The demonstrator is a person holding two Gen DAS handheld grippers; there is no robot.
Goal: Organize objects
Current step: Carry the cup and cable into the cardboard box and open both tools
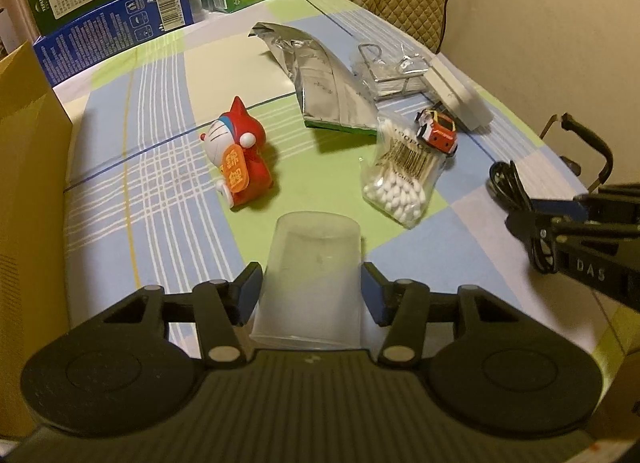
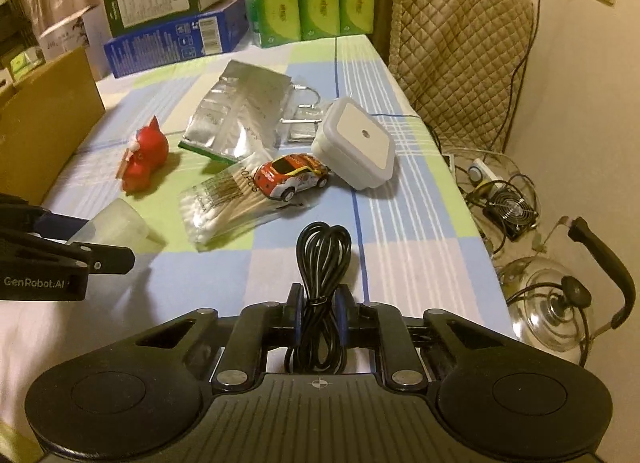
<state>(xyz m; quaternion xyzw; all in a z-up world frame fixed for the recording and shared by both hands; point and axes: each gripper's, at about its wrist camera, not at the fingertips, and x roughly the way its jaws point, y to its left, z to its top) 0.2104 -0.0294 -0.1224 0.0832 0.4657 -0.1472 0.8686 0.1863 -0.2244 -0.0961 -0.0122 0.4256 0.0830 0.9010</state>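
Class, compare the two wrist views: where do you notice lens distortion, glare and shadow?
Left wrist view: table edge bows, corners go black, foil bag glints. Right wrist view: the same bowing, glass kettle glares, toy car casts a soft shadow.

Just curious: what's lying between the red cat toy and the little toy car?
A clear bag of cotton swabs, its far end touching the toy car; bare cloth separates it from the red cat toy. Left view.
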